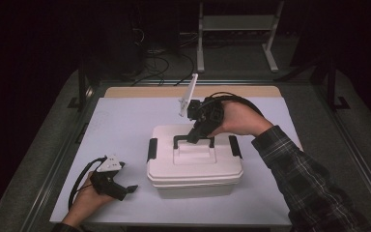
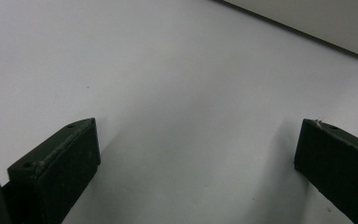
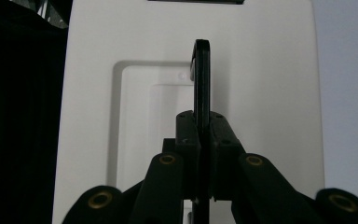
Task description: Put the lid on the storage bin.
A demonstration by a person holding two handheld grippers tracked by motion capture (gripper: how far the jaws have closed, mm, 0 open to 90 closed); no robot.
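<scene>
Landmark: white rectangular plastic storage box point(image 1: 194, 166) with a lid, standing on the pale sheet point(image 1: 125, 125) that covers the table.
Black side latches: one clasp on the box's left end point(image 1: 151, 149), one on its right end point(image 1: 235, 146); both look folded down against the lid.
Black carry handle point(image 3: 201, 79): hinged on top of the box lid, raised upright above the lid's recessed panel.
Right gripper point(image 1: 193, 137): reaching down onto the box top from behind, jaws closed tight on the handle bar, which runs edge-on between the pads in the right gripper view.
Left gripper point(image 1: 131, 188): resting on the sheet just left of the box's front corner, jaws spread wide with nothing between them.
Done: handle is up and firmly clamped.
Left: the box sits flat on the sheet, so lifting or carrying it by the handle is probably still ahead; whether the latches are locked I cannot tell.
</scene>
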